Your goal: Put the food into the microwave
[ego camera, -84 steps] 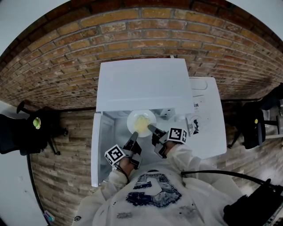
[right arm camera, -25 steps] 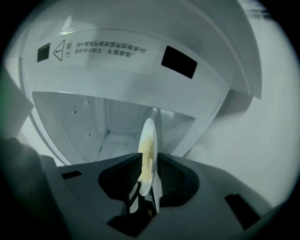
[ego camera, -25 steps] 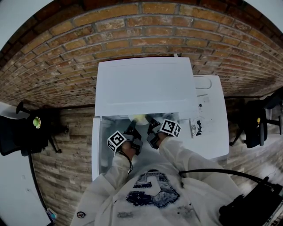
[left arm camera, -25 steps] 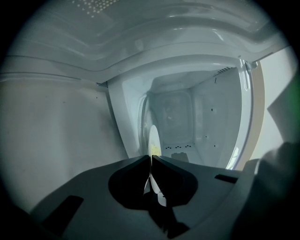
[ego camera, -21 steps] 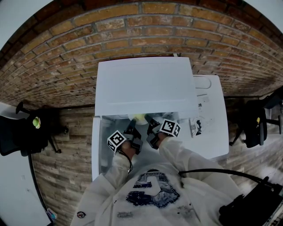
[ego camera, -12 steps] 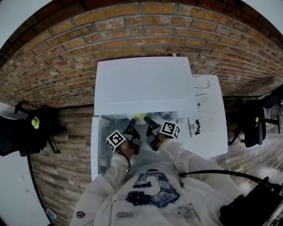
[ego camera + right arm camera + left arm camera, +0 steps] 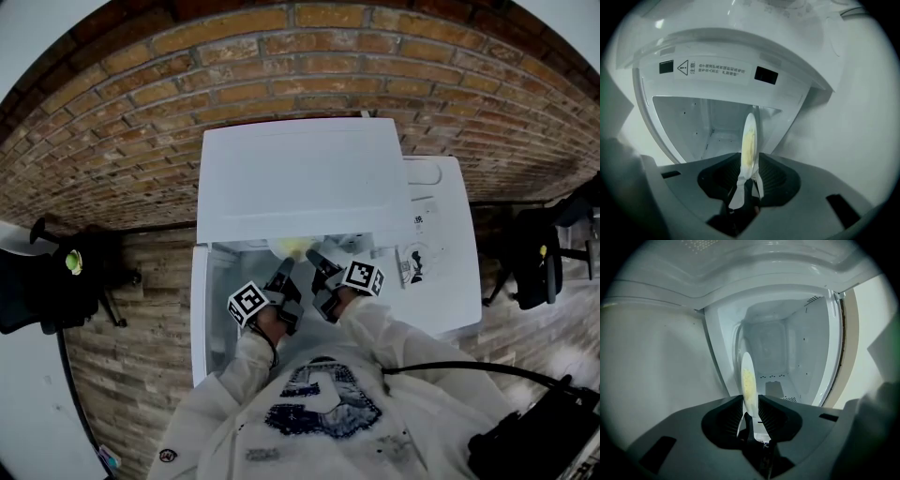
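White microwave (image 7: 300,183) on white counter (image 7: 448,281), door (image 7: 200,319) swung open at left. Plate (image 7: 748,380) edge-on at cavity mouth, partly inside. Right gripper (image 7: 750,166) clamped on plate rim. Left gripper (image 7: 750,401) jaws opening, rim between pads, grip released. Yellow food (image 7: 748,145) on plate.

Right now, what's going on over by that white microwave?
A person with a gripper in each hand holds a plate of yellowish food in the mouth of the open white microwave, most of it already under the top. The left gripper has its jaws opening, with the plate's rim between them, while the right gripper is clamped on the rim. Whether the plate rests on the oven floor can't be told.
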